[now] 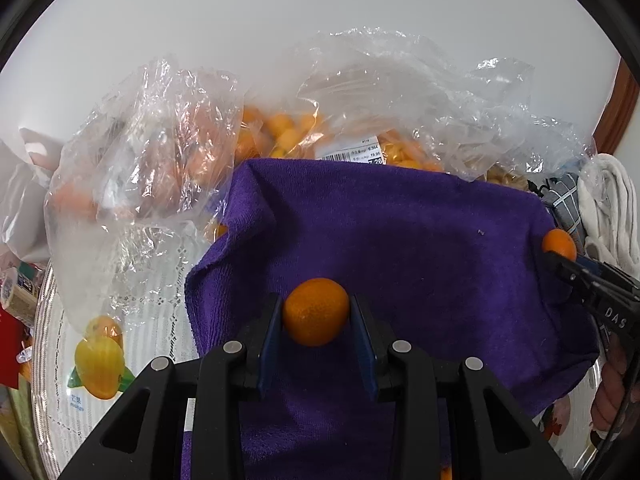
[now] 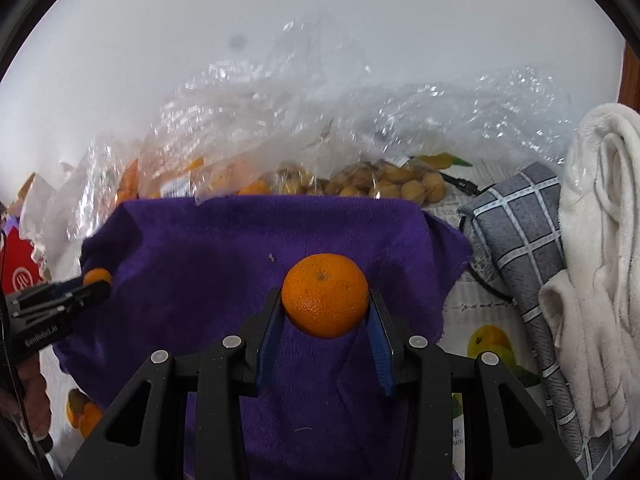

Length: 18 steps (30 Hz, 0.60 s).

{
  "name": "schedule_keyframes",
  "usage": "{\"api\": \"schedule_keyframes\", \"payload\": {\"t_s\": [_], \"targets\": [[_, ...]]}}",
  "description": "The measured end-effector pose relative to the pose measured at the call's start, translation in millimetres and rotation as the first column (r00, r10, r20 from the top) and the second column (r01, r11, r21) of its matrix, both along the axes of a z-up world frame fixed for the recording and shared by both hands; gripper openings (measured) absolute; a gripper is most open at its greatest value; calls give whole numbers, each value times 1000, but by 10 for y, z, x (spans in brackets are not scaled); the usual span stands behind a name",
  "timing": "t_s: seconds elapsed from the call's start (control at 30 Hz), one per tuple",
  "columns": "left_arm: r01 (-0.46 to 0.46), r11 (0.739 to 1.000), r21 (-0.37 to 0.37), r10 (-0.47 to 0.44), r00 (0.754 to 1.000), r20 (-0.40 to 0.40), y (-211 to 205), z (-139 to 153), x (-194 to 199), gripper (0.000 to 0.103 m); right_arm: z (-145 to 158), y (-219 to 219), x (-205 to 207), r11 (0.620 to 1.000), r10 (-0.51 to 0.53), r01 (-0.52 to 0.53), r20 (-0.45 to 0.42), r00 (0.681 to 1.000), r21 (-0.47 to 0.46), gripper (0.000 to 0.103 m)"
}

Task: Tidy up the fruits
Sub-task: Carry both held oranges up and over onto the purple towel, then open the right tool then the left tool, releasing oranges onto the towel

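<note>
My tongs (image 1: 316, 312): matt black plastic, blue pads (image 1: 270, 332). Orange (image 2: 325, 295) skin pitted, slight sheen. Purple towel (image 1: 400, 240) fuzzy cloth. Bags (image 1: 140, 152) crinkled glossy clear plastic. White blanket (image 2: 600, 240) fleecy.

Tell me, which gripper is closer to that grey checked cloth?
Right. The right gripper, shut on an orange, hangs just beside the grey checked cloth. The left gripper works farther over, mid-towel.

1. The middle of the purple towel (image 2: 192, 264) lies bare between the two grippers.
2. Behind it, crinkled plastic bags (image 1: 152, 152) of fruit block the far edge.
3. On the right, a grey checked cloth (image 2: 516, 224) and a white towel (image 2: 600, 240) close that side.
</note>
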<state>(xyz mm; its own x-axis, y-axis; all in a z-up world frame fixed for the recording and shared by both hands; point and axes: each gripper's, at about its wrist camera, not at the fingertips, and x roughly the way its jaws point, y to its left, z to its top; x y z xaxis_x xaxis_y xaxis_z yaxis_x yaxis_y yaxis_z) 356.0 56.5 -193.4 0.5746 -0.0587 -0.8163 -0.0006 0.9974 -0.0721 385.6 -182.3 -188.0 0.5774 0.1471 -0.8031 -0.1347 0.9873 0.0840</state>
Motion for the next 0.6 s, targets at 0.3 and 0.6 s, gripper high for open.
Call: {"api": "schedule_keyframes", "payload": {"t_s": [0.3,0.6], "targets": [[5,1000,13,-4,1000,-23,-43,-67,36,32,-172,68,33,1000,22,-23,-51,998,-15,41],[1,1000,8,-1,999,-39,-78,-142,81,32,-263,53,53,1000,18,-20,-76,997,-20,41]]}}
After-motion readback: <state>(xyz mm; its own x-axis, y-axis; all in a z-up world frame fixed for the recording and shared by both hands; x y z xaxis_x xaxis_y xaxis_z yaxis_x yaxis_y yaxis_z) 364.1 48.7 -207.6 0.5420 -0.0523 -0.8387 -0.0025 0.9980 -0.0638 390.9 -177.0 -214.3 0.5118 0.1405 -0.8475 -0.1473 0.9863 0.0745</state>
